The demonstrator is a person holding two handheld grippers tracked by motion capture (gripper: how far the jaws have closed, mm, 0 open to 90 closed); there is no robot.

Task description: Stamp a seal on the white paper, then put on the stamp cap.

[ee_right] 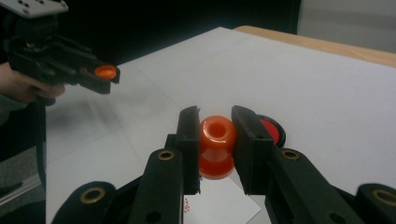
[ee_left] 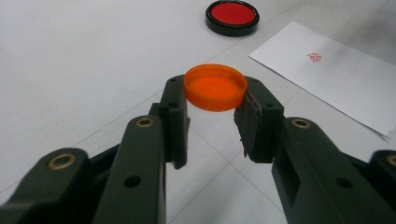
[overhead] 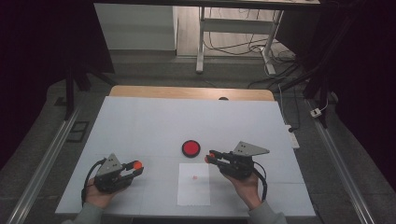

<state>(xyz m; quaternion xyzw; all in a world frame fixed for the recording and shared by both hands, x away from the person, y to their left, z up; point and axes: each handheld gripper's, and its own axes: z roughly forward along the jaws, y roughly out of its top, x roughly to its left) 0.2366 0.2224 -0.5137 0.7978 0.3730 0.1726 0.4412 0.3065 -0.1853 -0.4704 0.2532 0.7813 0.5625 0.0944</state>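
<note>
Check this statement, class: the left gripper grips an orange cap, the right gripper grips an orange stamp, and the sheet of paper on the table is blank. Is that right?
Not quite. The sheet of paper is not blank: the left gripper view shows a small red stamp mark on it. The rest stands: the left gripper grips the orange cap, and the right gripper grips the orange stamp.

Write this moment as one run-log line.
left gripper: shut on orange cap | right gripper: shut on orange stamp | paper: stamped
</note>
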